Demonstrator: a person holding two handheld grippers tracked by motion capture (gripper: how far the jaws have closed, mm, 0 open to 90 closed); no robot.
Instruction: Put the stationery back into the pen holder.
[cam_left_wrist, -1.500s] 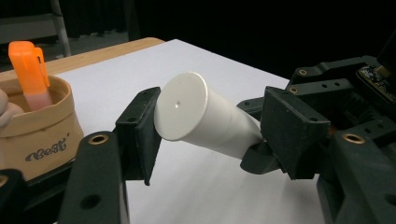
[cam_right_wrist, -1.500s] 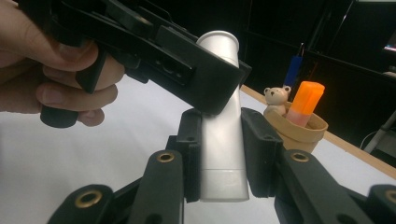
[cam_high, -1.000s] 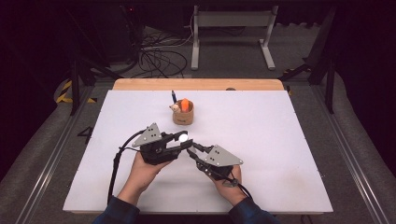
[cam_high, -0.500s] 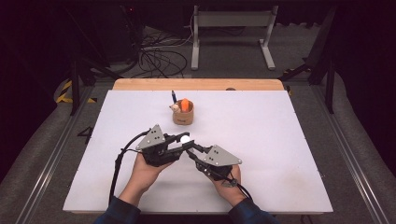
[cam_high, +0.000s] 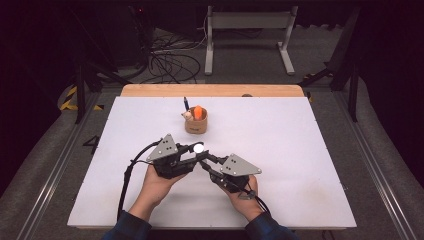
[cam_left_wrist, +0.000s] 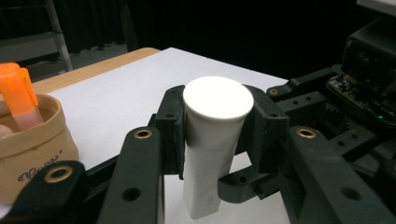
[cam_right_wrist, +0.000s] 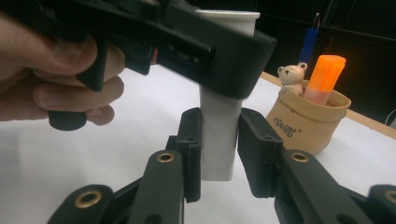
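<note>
White plastic tube with broad flat round cap (cam_left_wrist: 212, 140) held upright above white table (cam_high: 300, 150), between both grippers. Left gripper (cam_left_wrist: 217, 126) clamps it just under cap; right gripper (cam_right_wrist: 219, 149) pinches lower body. Judged light, stiff, smooth, likely slippery; cap flare suits as stop, so grip best beneath it.

Tan pouch (cam_high: 196, 125) with orange marker (cam_high: 199, 111)

black fingers (cam_left_wrist: 177, 135) clamp an upright white tube (cam_left_wrist: 212, 140).
</note>
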